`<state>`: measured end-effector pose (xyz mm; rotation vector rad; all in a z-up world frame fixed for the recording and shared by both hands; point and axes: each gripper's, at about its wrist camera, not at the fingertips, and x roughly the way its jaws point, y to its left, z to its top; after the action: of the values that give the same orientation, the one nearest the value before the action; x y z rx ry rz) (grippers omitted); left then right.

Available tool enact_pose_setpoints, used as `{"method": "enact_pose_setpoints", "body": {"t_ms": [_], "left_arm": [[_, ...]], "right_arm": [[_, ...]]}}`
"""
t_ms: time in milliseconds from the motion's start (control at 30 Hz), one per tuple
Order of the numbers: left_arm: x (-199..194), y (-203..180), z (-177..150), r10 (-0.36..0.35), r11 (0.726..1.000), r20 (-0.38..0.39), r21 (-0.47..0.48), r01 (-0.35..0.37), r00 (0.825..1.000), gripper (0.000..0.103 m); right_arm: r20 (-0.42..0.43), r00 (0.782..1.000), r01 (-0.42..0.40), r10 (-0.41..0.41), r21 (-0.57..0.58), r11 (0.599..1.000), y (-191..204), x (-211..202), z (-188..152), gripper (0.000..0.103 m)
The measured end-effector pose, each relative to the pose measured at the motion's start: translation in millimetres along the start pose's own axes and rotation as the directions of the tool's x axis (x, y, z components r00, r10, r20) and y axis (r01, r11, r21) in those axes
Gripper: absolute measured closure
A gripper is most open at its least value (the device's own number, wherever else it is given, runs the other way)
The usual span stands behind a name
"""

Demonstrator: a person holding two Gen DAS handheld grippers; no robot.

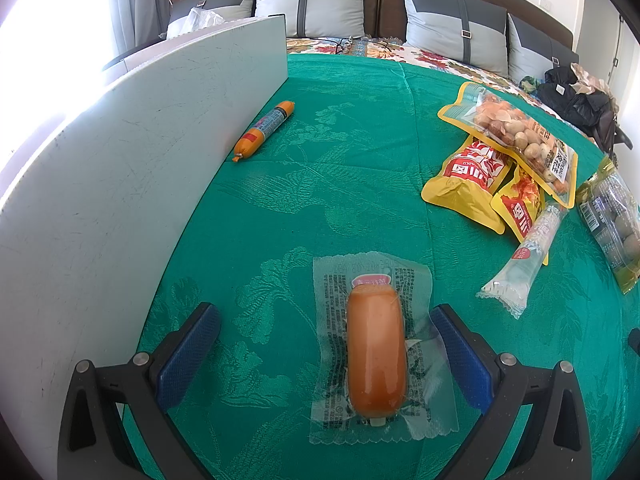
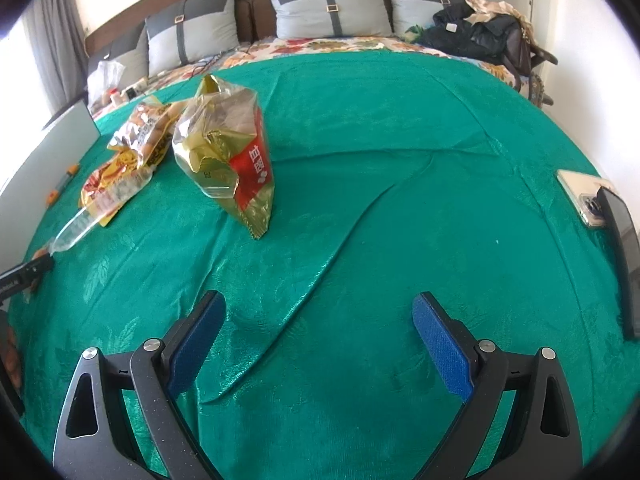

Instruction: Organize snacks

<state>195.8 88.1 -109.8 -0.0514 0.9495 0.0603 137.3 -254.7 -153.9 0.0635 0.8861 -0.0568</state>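
A sausage in clear wrap (image 1: 375,354) lies on the green cloth (image 1: 340,160) between the fingers of my open left gripper (image 1: 324,320), untouched by either pad. A thin orange sausage stick (image 1: 264,130) lies by the white board (image 1: 120,168). A pile of yellow snack bags (image 1: 504,160) and a clear packet (image 1: 524,256) sit at the right. My right gripper (image 2: 318,316) is open and empty over bare cloth. A gold and red bag (image 2: 232,152) stands ahead of it to the left, with the snack pile (image 2: 124,160) beyond.
The white board stands upright along the left edge of the cloth. A phone (image 2: 582,196) and a dark flat object (image 2: 622,256) lie at the right edge. Pillows (image 1: 312,4) and dark clothes (image 2: 480,32) sit at the back.
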Motion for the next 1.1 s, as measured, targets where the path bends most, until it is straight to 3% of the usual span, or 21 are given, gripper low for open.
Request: {"method": "enact_pose_setpoints", "body": {"t_ms": [233,433,567,633,800,967,1100], "left_arm": [[-1.3,-1.4,-0.9,-0.014,0.999,-0.011,0.03,0.014,1.0,0.0],[-5.2,-8.2,1.4,-0.105,0.966,-0.195,0.214,0.147,0.975,0.002],[-6.9,-18.5,7.6,-0.124,0.949,-0.214,0.26,0.179,0.969,0.018],[-9.9,-22.8,12.9,-0.121,0.952,-0.206,0.252,0.172,0.971,0.044],[-26.7,-23.0,12.9,-0.128,0.961,-0.174,0.221,0.165,0.976,0.072],[-34.7,-11.9,0.8,-0.145,0.968,-0.155,0.183,0.172,0.977,0.073],[-33.2,-15.9,-11.6,-0.088,0.961,-0.168,0.246,0.128,0.982,0.049]], "right_arm": [[-0.008,1.0,0.012,-0.012,-0.037,0.999,5.1,3.1,-1.6,0.005],[-0.008,1.0,0.012,-0.013,-0.037,0.999,5.3,3.1,-1.5,0.005],[-0.011,1.0,0.011,-0.012,-0.037,0.999,5.9,5.0,-0.2,0.003],[-0.011,1.0,0.011,-0.012,-0.037,0.999,5.9,5.1,0.1,0.003],[-0.011,1.0,0.011,-0.012,-0.037,0.999,6.0,5.1,0.1,0.003],[-0.011,1.0,0.011,-0.012,-0.037,0.999,6.1,5.1,0.1,0.003],[-0.011,1.0,0.011,-0.012,-0.037,0.999,6.0,5.1,0.1,0.003]]}}
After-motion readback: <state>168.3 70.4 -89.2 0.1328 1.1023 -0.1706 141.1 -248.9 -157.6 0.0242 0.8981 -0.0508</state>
